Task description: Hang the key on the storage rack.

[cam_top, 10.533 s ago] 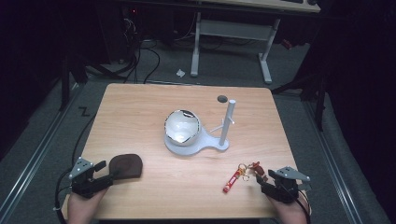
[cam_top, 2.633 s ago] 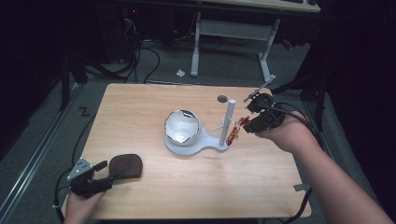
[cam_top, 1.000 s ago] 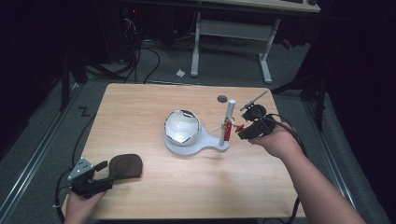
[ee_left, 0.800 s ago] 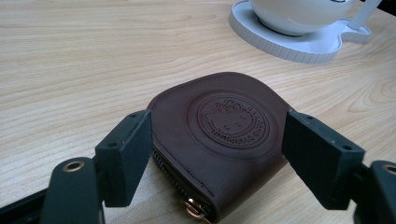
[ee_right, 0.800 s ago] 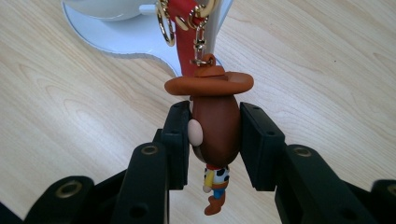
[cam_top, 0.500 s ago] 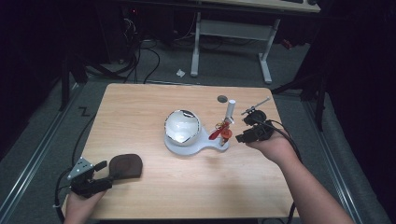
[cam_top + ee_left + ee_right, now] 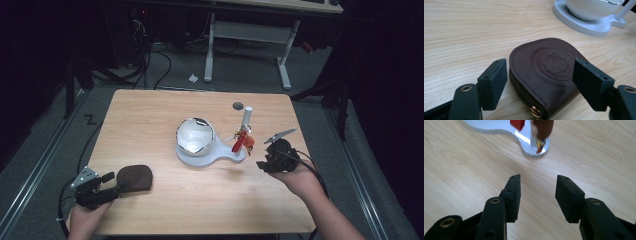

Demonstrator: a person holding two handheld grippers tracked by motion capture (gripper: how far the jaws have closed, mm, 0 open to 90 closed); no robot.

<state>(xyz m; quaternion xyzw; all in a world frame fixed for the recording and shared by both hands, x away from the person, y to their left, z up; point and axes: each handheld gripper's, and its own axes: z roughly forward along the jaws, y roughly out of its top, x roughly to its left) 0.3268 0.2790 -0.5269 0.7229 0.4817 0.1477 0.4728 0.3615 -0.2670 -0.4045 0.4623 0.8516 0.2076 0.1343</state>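
The wooden table has much bare surface near the person, between the two hands, and also along its far edge. At the middle stands a white stand with a shiny bowl and a thin post; the red keychain hangs on this post. A brown pouch lies near the left corner. The right gripper is just to the right of the stand, apart from the keychain; its jaws have just been opening and hold nothing (only bare wood between them). The left gripper has its jaws spread wide around the pouch, with gaps on both sides.
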